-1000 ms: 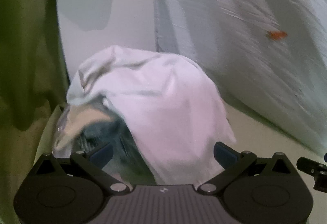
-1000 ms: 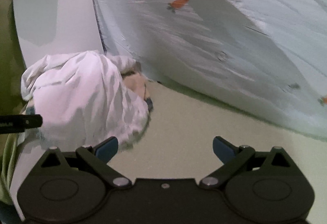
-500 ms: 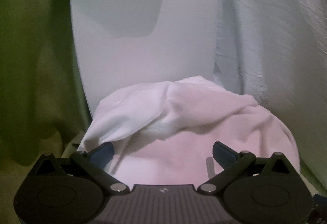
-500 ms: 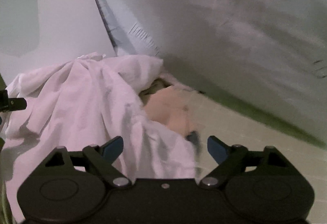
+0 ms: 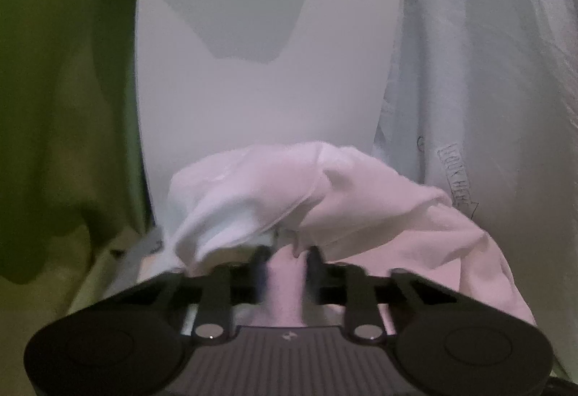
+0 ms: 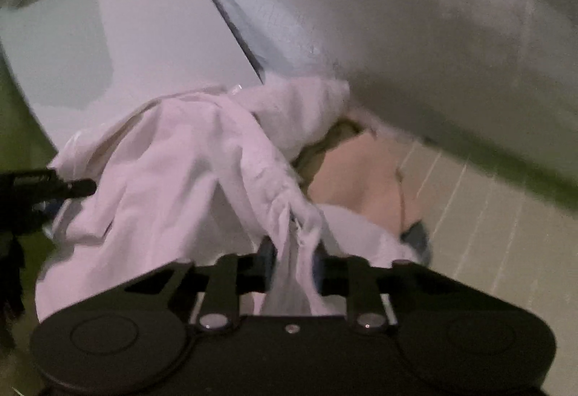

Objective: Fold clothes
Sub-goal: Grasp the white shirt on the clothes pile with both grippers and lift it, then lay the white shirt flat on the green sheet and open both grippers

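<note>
A crumpled white garment (image 5: 318,186) lies in a heap against a white panel. My left gripper (image 5: 287,257) is shut on a fold of it at its near edge. In the right wrist view the same white garment (image 6: 188,157) spreads left and a tan printed patch (image 6: 357,172) shows on its right side. My right gripper (image 6: 294,251) is shut on a bunched edge of the garment. The left gripper's finger (image 6: 54,186) pokes in at the left of that view, at the cloth's far side.
A white panel (image 5: 234,78) stands behind the heap. A pale blue sheet with orange prints (image 5: 487,70) hangs to the right. Green cloth (image 5: 65,89) drapes at the left. A beige striped surface (image 6: 487,233) lies under the garment.
Both grippers have moved in on the garment and gone from open to shut on its edges. The cloth is now bunched up at both sets of jaws.
</note>
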Action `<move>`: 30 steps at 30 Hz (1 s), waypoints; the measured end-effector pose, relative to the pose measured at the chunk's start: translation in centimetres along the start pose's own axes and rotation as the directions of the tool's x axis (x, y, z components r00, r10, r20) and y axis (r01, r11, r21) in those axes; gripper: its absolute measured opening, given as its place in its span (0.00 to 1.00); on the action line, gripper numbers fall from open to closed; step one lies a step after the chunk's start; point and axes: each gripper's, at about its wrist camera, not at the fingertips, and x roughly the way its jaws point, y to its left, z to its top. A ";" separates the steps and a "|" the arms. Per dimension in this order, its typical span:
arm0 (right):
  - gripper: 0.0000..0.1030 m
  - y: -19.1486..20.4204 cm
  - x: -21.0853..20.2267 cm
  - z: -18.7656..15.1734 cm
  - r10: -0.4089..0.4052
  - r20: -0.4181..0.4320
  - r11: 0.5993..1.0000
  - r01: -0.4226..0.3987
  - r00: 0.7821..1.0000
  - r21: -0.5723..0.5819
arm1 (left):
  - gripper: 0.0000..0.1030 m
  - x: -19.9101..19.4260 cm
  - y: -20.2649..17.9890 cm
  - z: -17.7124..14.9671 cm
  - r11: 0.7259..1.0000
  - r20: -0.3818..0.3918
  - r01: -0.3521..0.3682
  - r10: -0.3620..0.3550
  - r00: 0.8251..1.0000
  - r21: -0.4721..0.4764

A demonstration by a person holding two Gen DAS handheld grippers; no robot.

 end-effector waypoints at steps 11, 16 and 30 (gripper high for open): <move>0.11 2.6 -16.4 -1.4 -0.218 0.370 0.963 0.260 0.903 -0.067 | 0.05 -13.3 -3.4 -0.2 0.982 0.166 0.172 -0.184 0.969 0.085; 0.11 1.2 -26.1 -3.4 -0.382 0.506 0.897 0.442 0.773 0.001 | 0.05 -21.0 -7.6 -2.5 0.939 0.211 0.299 -0.331 0.920 0.170; 0.17 -9.8 -48.4 -12.4 -0.748 0.403 0.645 0.721 0.527 0.255 | 0.07 -29.6 -20.1 -22.3 0.816 -0.257 0.555 -0.508 0.822 0.163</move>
